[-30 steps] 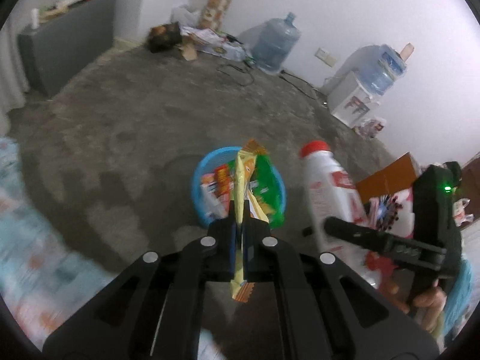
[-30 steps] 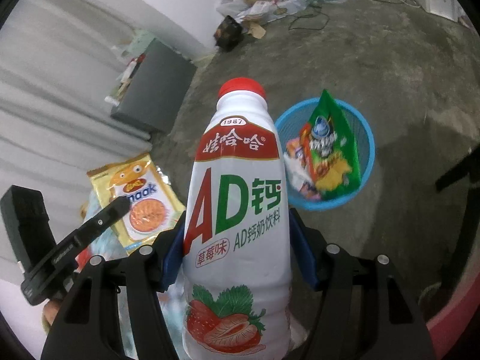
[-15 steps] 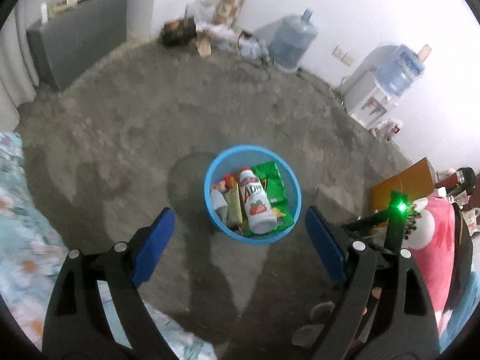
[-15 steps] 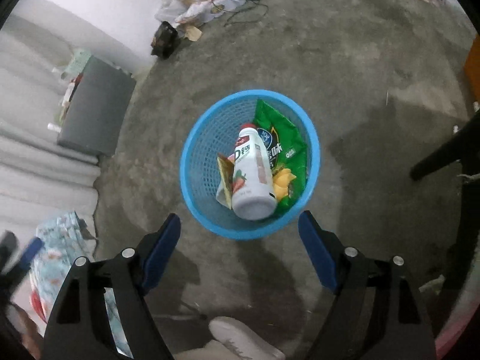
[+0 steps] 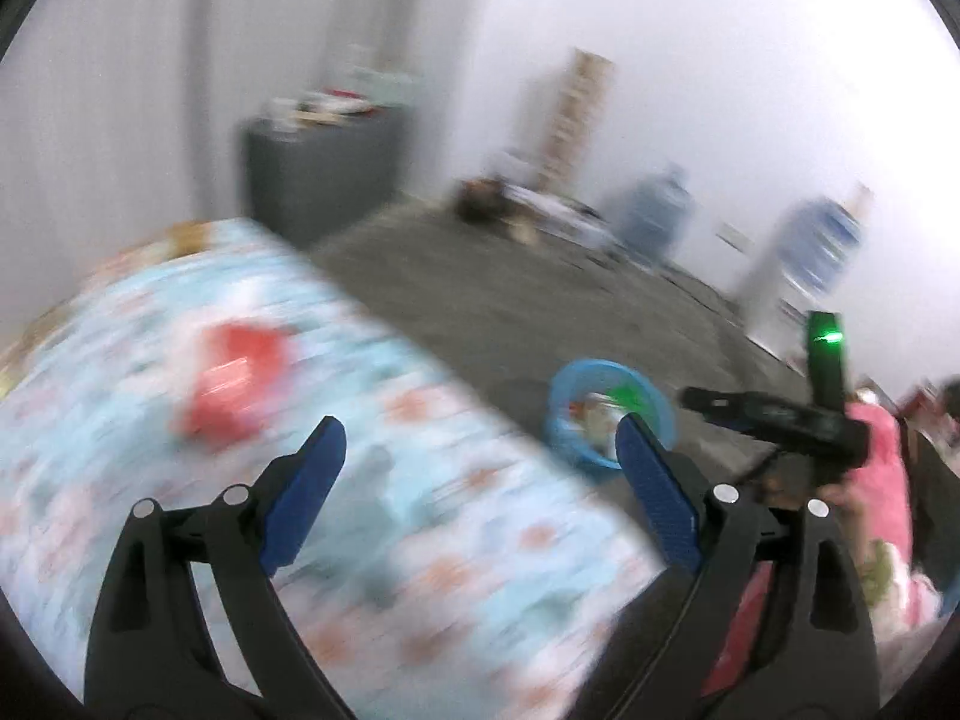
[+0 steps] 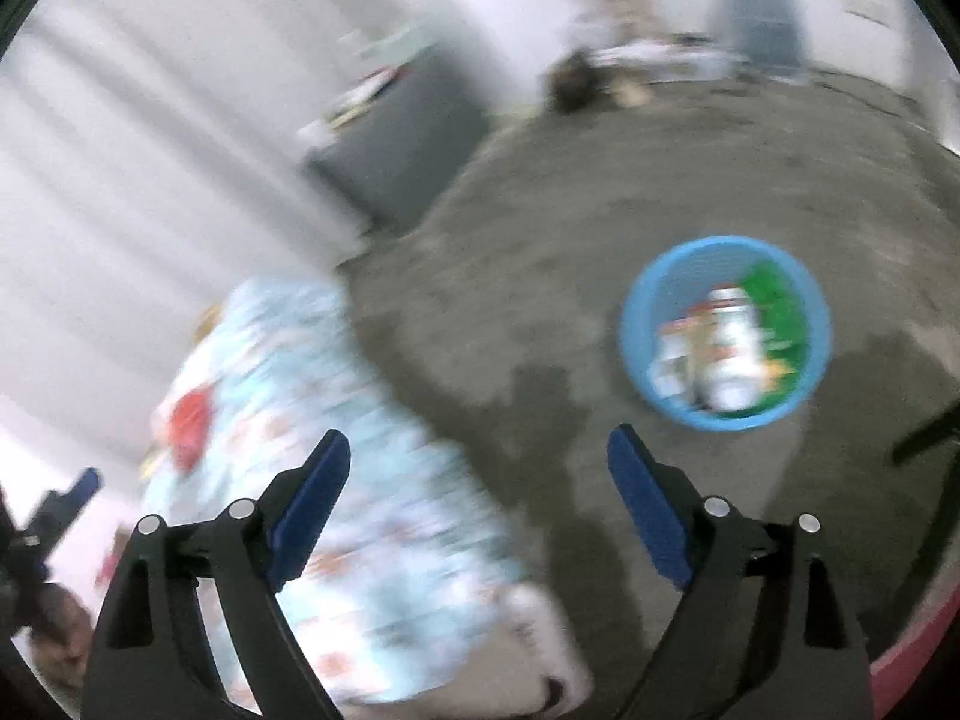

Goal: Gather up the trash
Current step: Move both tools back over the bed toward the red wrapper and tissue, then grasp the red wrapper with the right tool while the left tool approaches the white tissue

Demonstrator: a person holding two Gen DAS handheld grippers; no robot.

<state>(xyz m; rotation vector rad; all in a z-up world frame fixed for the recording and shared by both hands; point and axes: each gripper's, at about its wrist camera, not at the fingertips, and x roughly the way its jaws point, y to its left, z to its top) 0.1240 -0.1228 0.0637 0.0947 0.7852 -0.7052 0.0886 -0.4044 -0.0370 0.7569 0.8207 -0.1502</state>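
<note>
Left hand-held gripper (image 5: 480,468): black frame, blue pads, lower centre of its own view. Jaws spread wide and have just been opening; nothing lies between them. Beneath it, a bed (image 5: 180,360) with a pale blue flowered cover fills the lower left of the frame.

Right hand-held gripper (image 6: 480,468): same build, lower centre of its own view. Jaws wide apart, also just been opening, with nothing between the pads. In the left wrist view it shows at the right edge, carrying a green light.

Blue basket (image 6: 726,333): round, standing on the grey floor (image 6: 540,240), middle right of the right wrist view; lower right of centre in the left wrist view, partly behind a blue pad. Well apart from both grippers.

Contents of basket: a white bottle (image 6: 729,354) lying among wrappers, and a green packet (image 6: 774,306) against the right-hand wall (labels too blurred to read).

Red item (image 5: 234,378): lying on the bed cover, left of centre in the left wrist view; its kind cannot be told through the blur.

Grey cabinet (image 5: 324,174): against the wall, upper left of centre, small things on top.

Water jugs (image 5: 654,216): bluish, by the far white wall, upper right.
</note>
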